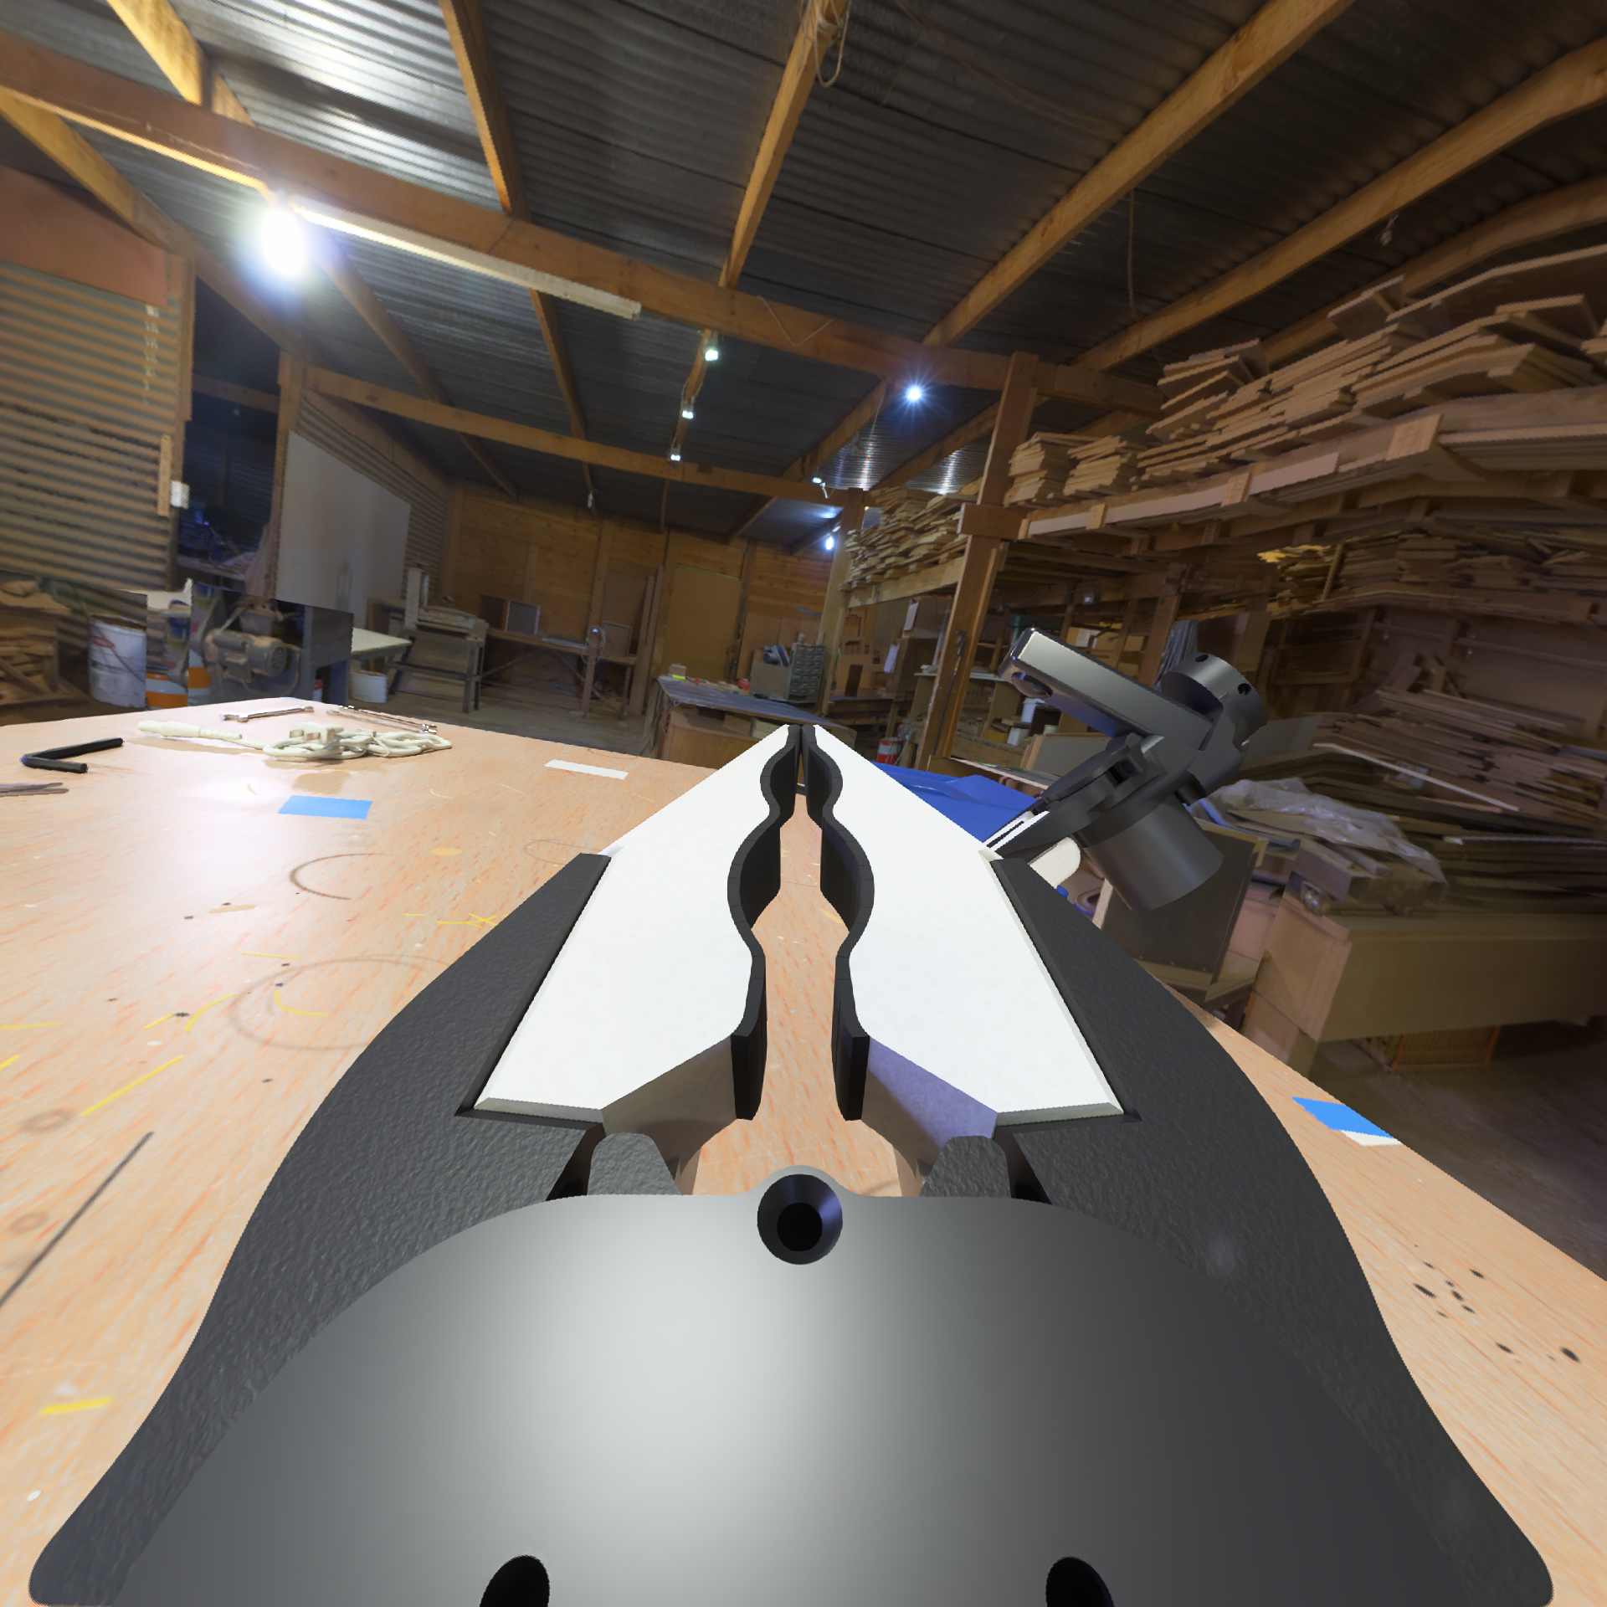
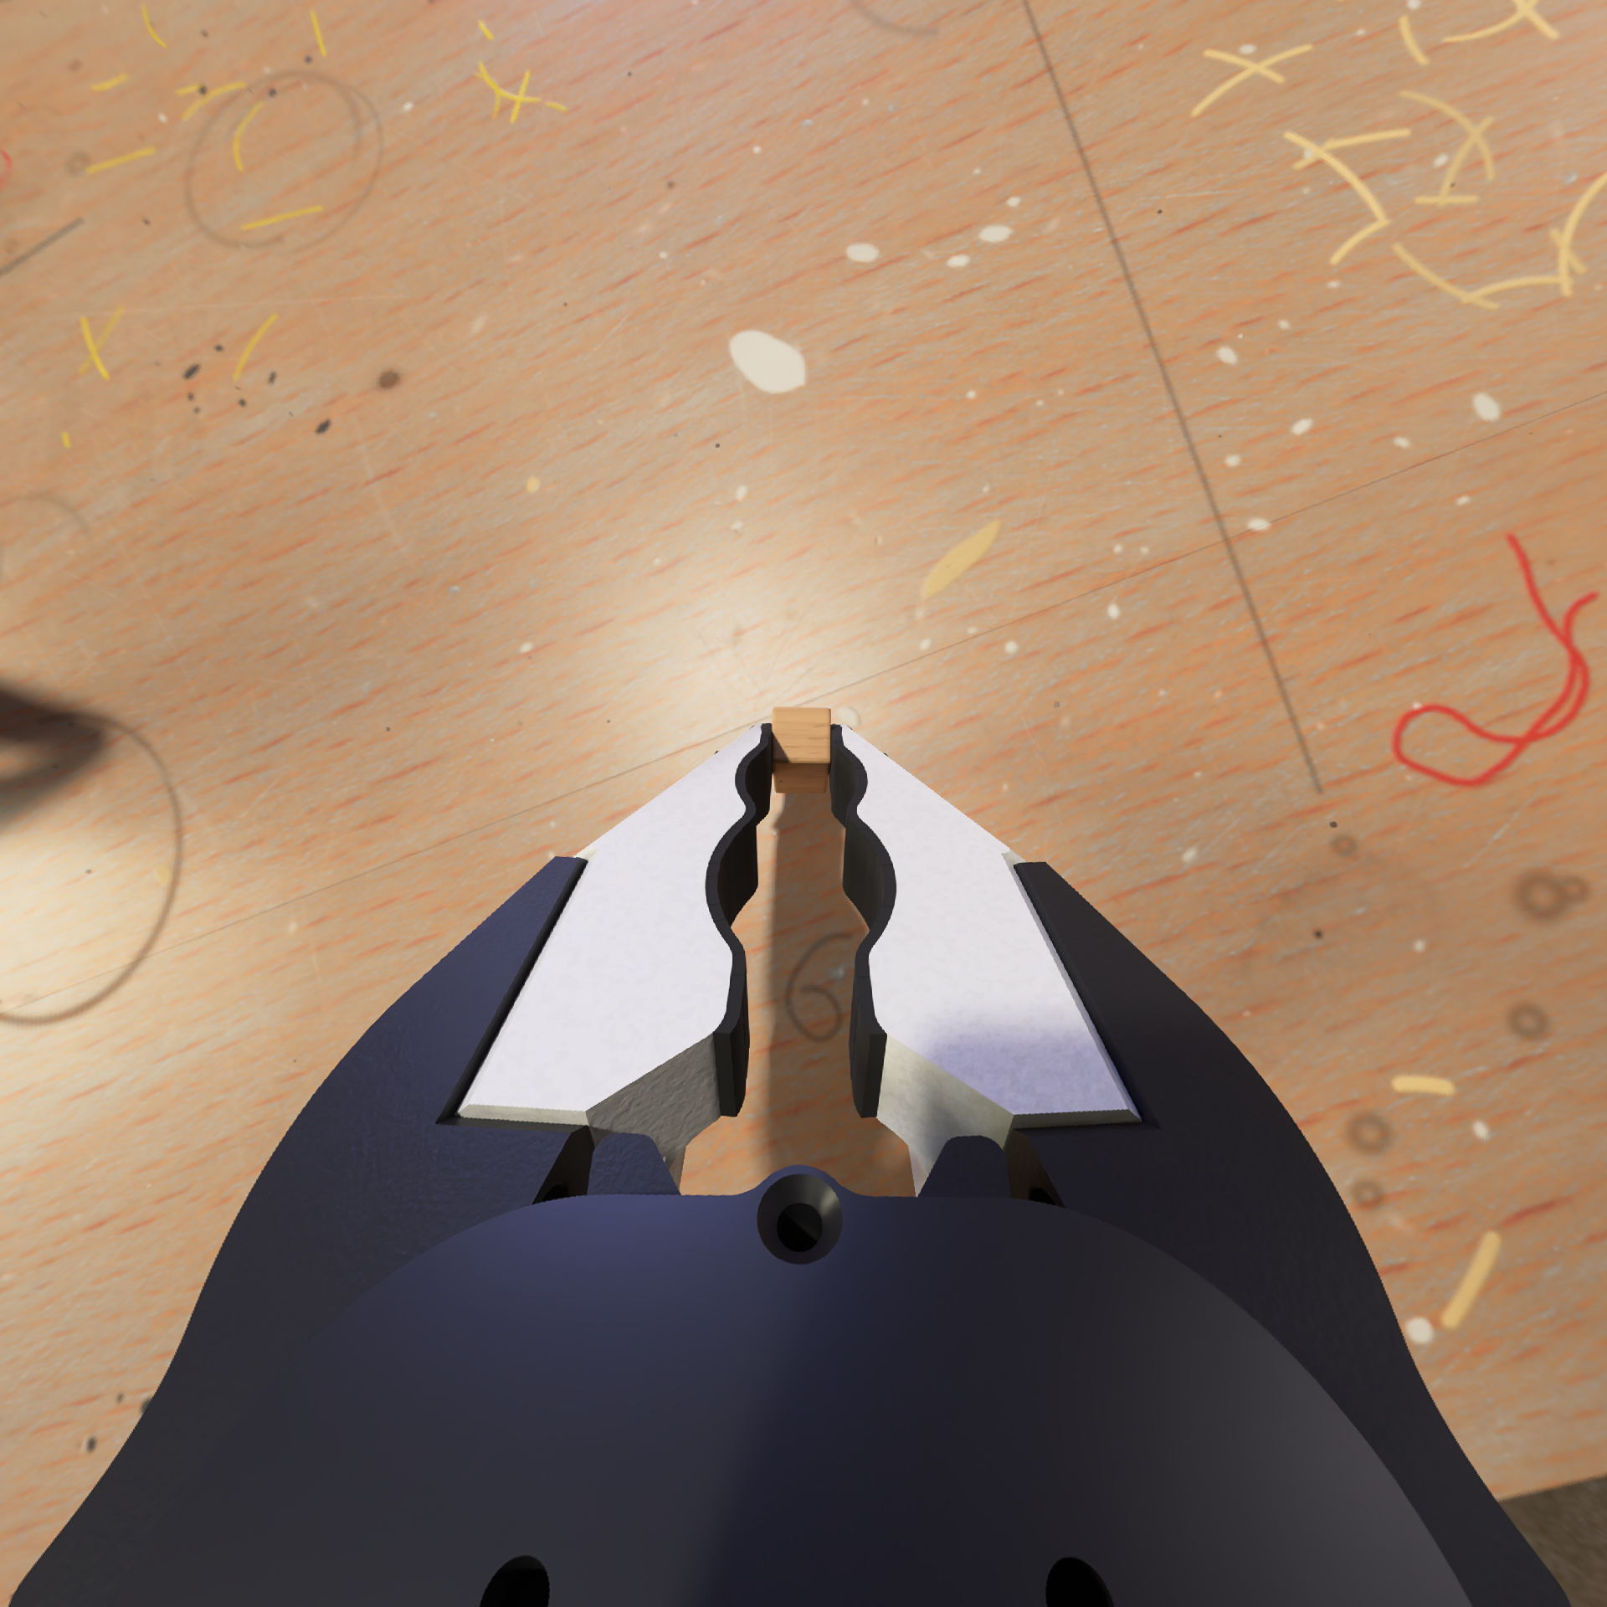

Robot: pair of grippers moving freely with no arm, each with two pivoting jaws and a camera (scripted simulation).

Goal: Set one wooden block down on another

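In the right wrist view my right gripper [image 2: 801, 741] looks down on the wooden table [image 2: 1043, 452]. It is shut on a small light wooden block [image 2: 801, 746], pinched between the fingertips. I cannot tell whether the block touches the table. No second block shows clearly in either view. In the left wrist view my left gripper [image 1: 800, 743] is shut and empty, held level above the table [image 1: 348, 913]. The right gripper [image 1: 1122, 783] also shows there, to the right and farther off, tilted downward, its fingertips hidden behind my left finger.
A pale rope [image 1: 348, 743], a black hex key [image 1: 65, 755] and metal tools lie at the table's far left. Blue tape patches [image 1: 324, 807] mark the top. The table's edge [image 1: 1356, 1156] runs along the right. A red thread [image 2: 1513, 704] lies on the table.
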